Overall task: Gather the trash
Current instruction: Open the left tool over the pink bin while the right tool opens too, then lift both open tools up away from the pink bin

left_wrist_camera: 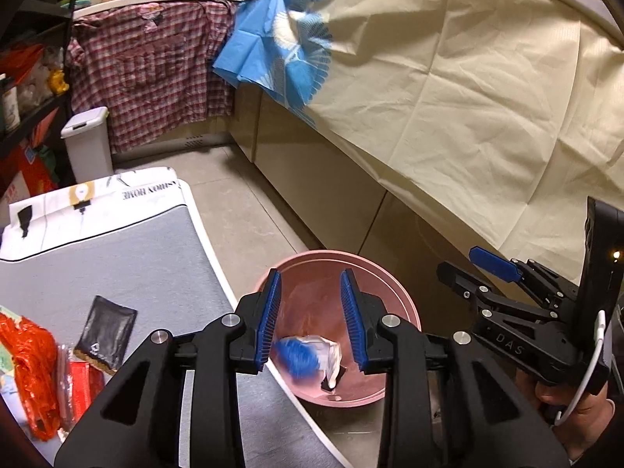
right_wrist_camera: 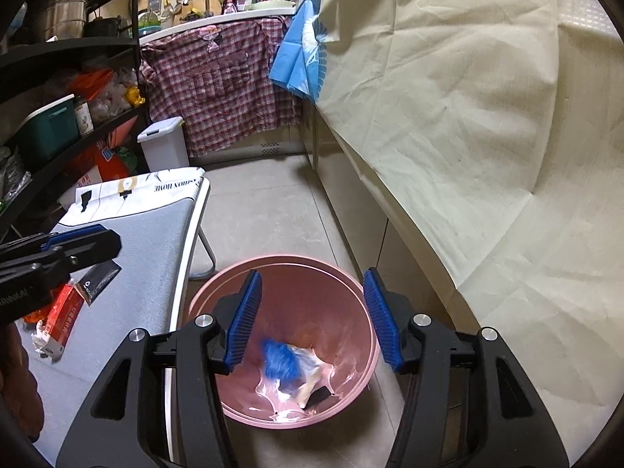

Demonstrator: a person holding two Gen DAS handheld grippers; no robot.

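1. Both tools hang over a pink bin (right_wrist_camera: pixel 353 300) that stands on the floor beside a grey-padded worktop (left_wrist_camera: pixel 128 257). The left tool (left_wrist_camera: pixel 311 319) has its blue-ribbed fingers spread apart with nothing between them, and the right tool (right_wrist_camera: pixel 312 319) is likewise spread and empty.
2. Down inside the bin lies a blue and white wrapper (right_wrist_camera: pixel 294 366), blurred, together with a small dark scrap at the bottom.
3. Trash not yet collected lies on the worktop, to the left of the bin: a black sachet (left_wrist_camera: pixel 106 331), a red and white packet (right_wrist_camera: pixel 60 321), and an orange plastic bag (left_wrist_camera: pixel 29 366) at the near left edge.
4. Seen from the left wrist, the sachet sits just left of the left tool, its long axis running away from the camera and leaning slightly right.
5. The left tool is judged the nearer one to these leftovers; the right tool hangs on the far side of the bin from them.
6. The next move would likely be a swing of the left tool leftward and down onto the worktop, then a return rightward over the bin's rim.
7. The sachet lies flat on the pad, so catching an edge may be awkward.
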